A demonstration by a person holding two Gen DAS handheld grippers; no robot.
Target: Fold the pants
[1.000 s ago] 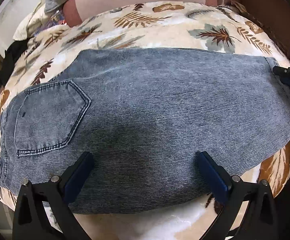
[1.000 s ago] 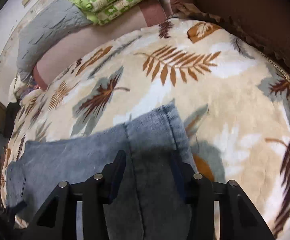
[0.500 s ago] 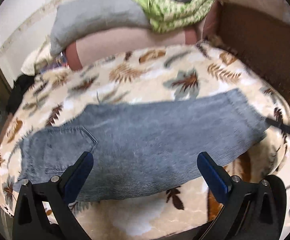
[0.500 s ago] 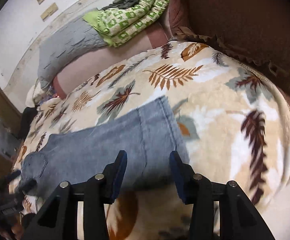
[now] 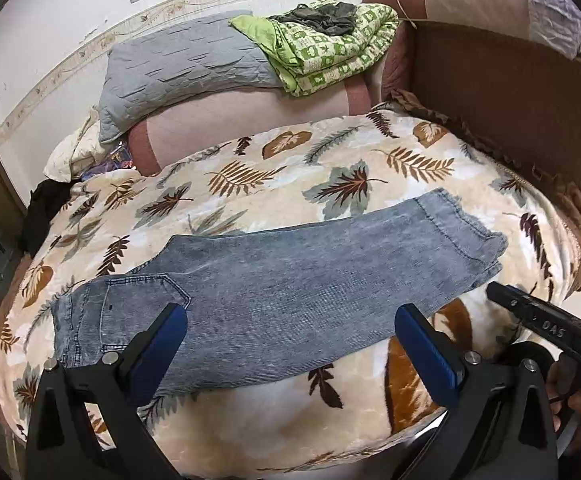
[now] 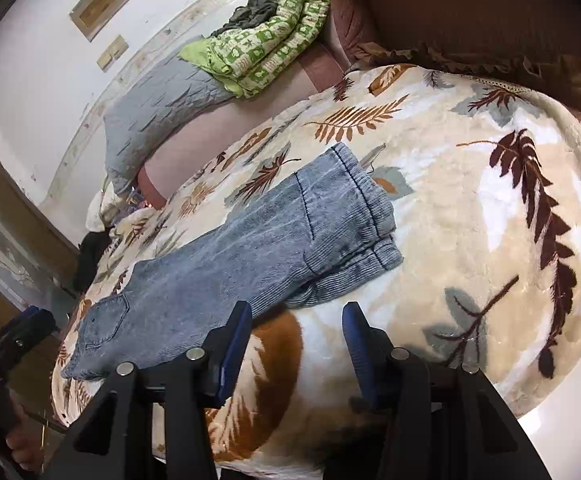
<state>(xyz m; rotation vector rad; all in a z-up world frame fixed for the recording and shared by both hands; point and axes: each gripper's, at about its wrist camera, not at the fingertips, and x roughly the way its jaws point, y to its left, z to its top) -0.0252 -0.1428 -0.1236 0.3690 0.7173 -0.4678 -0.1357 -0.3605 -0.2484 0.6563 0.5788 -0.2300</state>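
The blue-grey jeans [image 5: 282,284] lie flat on the leaf-print blanket, folded lengthwise leg on leg, with the waist and back pocket at the left and the hems at the right. They also show in the right wrist view [image 6: 250,260], hems toward the right. My left gripper [image 5: 290,340] is open and empty, held above the near edge of the jeans. My right gripper [image 6: 296,344] is open and empty, held over the blanket just short of the hems. The right gripper's tip also shows at the right of the left wrist view [image 5: 542,324].
The leaf-print blanket [image 5: 370,172] covers a bed. At its far side lie a grey pillow [image 5: 186,64], a pink bolster [image 5: 250,120] and a folded green quilt [image 5: 330,48]. A brown headboard [image 5: 502,92] stands at the right.
Both grippers have pulled back and up from the jeans. The right gripper has let go of the hem end it was over. The jeans now lie flat and look smaller.
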